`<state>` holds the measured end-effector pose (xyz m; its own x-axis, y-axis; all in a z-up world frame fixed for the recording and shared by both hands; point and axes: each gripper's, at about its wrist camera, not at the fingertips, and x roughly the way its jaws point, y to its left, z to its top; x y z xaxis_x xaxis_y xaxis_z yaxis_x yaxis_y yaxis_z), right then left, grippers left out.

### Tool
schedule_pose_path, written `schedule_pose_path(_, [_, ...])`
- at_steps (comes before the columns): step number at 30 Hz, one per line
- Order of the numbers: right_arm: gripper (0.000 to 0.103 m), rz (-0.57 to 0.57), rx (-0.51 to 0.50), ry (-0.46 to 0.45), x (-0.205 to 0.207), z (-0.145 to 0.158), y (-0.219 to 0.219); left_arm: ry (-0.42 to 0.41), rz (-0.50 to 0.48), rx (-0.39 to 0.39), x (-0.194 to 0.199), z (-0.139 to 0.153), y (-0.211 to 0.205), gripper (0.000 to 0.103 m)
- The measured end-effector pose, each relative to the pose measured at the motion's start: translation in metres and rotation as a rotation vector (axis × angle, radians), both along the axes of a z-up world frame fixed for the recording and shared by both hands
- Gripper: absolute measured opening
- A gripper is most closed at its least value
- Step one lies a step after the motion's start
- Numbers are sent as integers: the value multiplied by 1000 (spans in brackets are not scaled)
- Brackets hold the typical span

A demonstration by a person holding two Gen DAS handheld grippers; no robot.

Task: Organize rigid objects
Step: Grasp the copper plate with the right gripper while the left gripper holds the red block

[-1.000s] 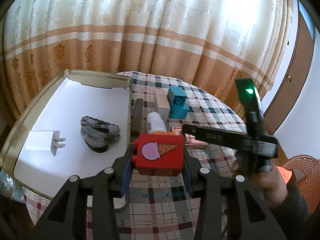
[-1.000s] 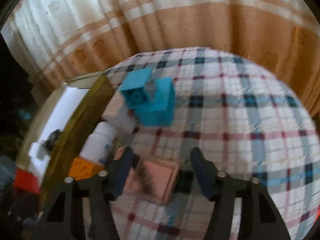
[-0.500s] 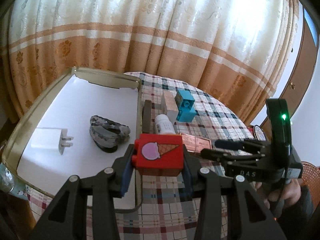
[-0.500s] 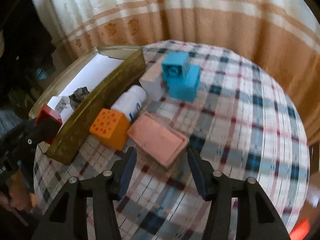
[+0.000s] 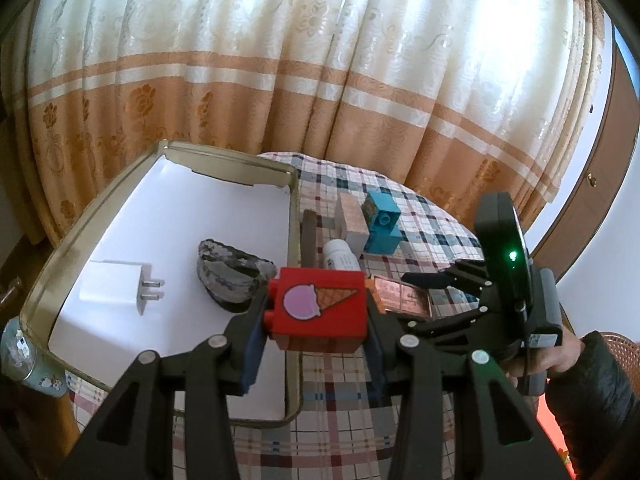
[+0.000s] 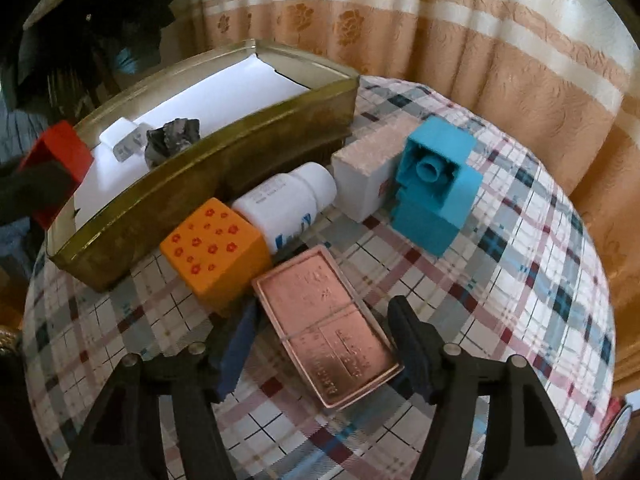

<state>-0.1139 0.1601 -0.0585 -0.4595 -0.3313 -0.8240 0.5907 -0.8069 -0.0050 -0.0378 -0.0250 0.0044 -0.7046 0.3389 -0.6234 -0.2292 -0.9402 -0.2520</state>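
Here the left gripper [image 5: 318, 316] has its jaws closed on a red block [image 5: 318, 310] with an ice-cream cone picture, held in the air over the near right edge of the gold tin tray [image 5: 294, 208]. The tray is lined with white paper and holds a white charger plug [image 5: 116, 286] and a grey stone [image 5: 230, 274], which lie apart from each other.

The right gripper [image 6: 324, 346] has its jaws wide open and grips nothing; its fingers stand on either side of a flat copper-pink tin [image 6: 326, 330] that lies on the checked bench [image 6: 520, 300]. Just beside that tin sits an orange cube [image 6: 218, 250] with small red flowers, touching a white bottle [image 6: 286, 204] lying on its side along the tray's outer wall. Behind the bottle stands a pale box [image 6: 366, 178], and next to it a blue brick [image 6: 436, 184], tipped so that its hollow underside shows.
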Motion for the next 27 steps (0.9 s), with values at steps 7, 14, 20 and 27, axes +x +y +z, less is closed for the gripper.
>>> schedule_pose_path(7, [52,-97,-40,-58,13,4,13,-5,5,15,-1,-2,-5,42])
schedule_pose_path(14, [50,-266,-188,-79,36,11,33,2,10,13,-1,-2,-9,42])
schedule_pose_path(20, [21,-318,-329,31,55,53,27,29,39,4,-2,2,-20,42])
schedule_pose_path(27, [21,-355,-287,6,44,49,22,27,71,12,-1,1,-34,42])
